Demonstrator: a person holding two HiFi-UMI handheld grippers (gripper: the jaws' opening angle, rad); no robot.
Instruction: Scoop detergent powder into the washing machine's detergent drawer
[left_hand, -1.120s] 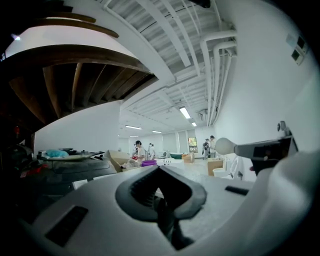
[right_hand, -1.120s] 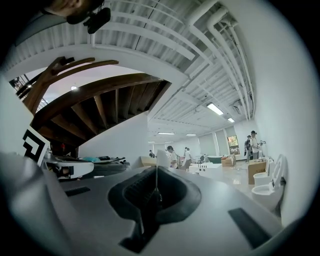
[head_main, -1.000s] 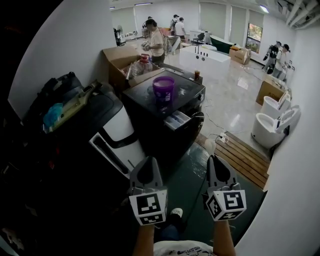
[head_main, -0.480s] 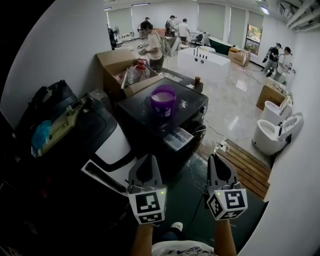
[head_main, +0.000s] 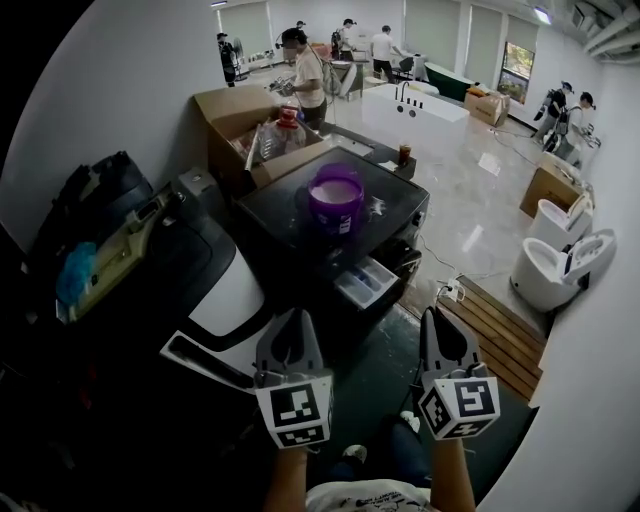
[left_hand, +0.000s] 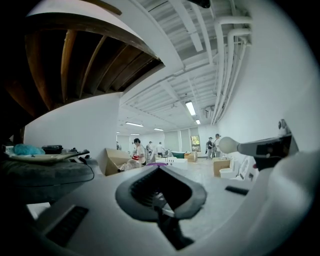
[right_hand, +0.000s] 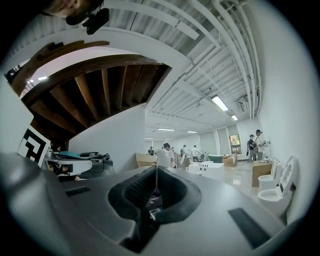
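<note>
Holding both tools low in front of your body, you have the left gripper (head_main: 289, 318) and the right gripper (head_main: 441, 316) well apart from the washing machine (head_main: 275, 205). Each has its jaws pressed together with nothing between them, as both gripper views confirm. The purple tub (head_main: 336, 198) stands upright and open-topped on the machine's dark top, with pale contents. Whether a scoop lies in it cannot be told. The detergent drawer (head_main: 366, 282) stands open at the machine's front, below the tub, and its compartments are too small to tell apart. In the left gripper view only a sliver of the tub's rim shows above the jaws. Your forearms are cut off at the lower edge of the head view. A second machine (head_main: 225, 285) stands to the left, its dark body hard to make out.
</note>
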